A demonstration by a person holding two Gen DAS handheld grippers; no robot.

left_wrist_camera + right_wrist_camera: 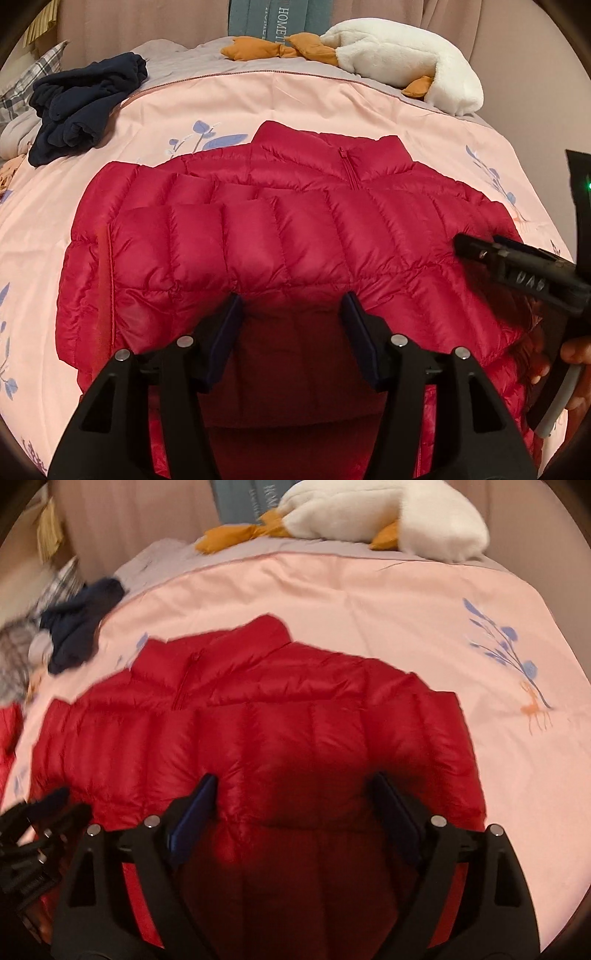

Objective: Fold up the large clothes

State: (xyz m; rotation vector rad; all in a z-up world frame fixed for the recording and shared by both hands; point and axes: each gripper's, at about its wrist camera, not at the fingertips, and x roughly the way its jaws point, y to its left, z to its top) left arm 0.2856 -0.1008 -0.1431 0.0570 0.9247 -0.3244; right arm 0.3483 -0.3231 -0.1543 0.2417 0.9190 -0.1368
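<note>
Left gripper (291, 306): jaws apart, blue pads either side of the near folded edge of the red puffer jacket (280, 236); pads not pressing fabric, nothing held. Right gripper (293, 790): jaws spread wider, hovering over the same jacket's near-right portion, nothing between the pads. In the left wrist view the right gripper (517, 269) enters from the right edge, w/ a hand (576, 365) on its handle; in the right wrist view the left gripper (40, 834) shows blurred at lower left.

Jacket: lies flat at centre of the bed, front up, collar (325, 138) pointing away from the cameras, zip (351, 166) closed. Both sleeves folded across the chest; quilted channels run roughly vertical there. Lower portion in shadow beneath the grippers.

Surroundings: pink bedspread (303, 99) w/ blue leaf print under the jacket. Dark navy garment (81, 107), bunched, far left, well apart from the jacket. White plush goose (402, 59) w/ orange feet at the far right edge of the bed. Plaid pillow (29, 81) at far left. Teal box (280, 18) w/ lettering against a beige curtain (147, 22) behind the bed.
</note>
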